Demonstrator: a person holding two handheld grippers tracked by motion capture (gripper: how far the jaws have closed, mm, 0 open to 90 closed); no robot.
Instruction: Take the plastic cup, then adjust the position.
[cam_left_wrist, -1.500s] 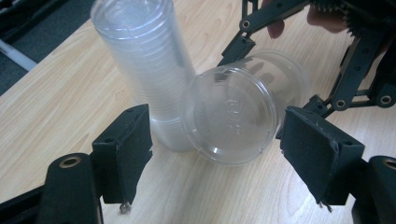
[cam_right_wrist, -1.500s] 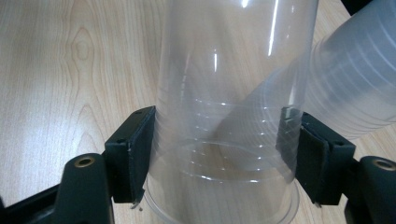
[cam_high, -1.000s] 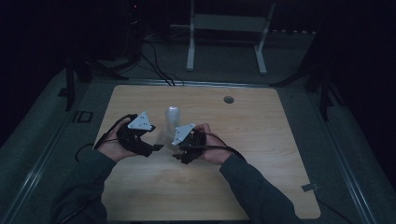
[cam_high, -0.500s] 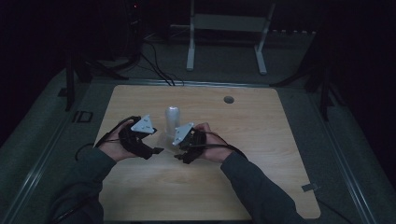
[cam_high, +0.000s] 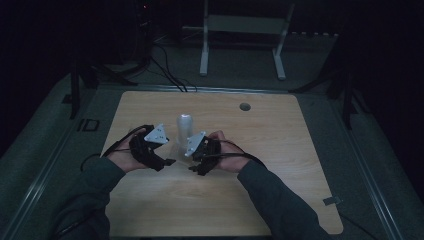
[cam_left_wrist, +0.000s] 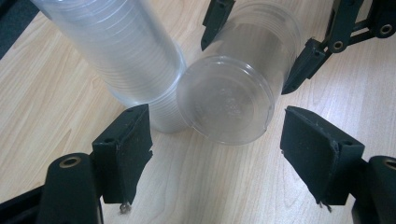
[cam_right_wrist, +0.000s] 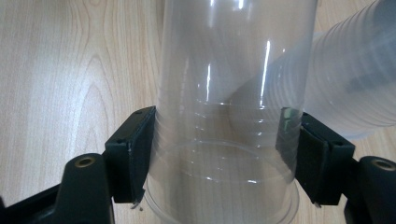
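Right tool (cam_right_wrist: 219, 154) clamps a single clear plastic cup (cam_right_wrist: 233, 93) near its rim, both pads pressed on the wall, cup lying sideways over the pale wooden bench (cam_high: 280, 150). Left tool (cam_left_wrist: 215, 154) stands open, jaws apart, facing the cup's base (cam_left_wrist: 226, 105). Tall stack of clear plastic cups (cam_left_wrist: 121, 51) sits just beside it, touching.

Clear, glossy ribbed plastic cup (cam_right_wrist: 224, 140) beside the matching cup stack (cam_left_wrist: 126, 51); matt black tool pads (cam_right_wrist: 133, 154); smooth pale wood-grain desk (cam_left_wrist: 224, 186).
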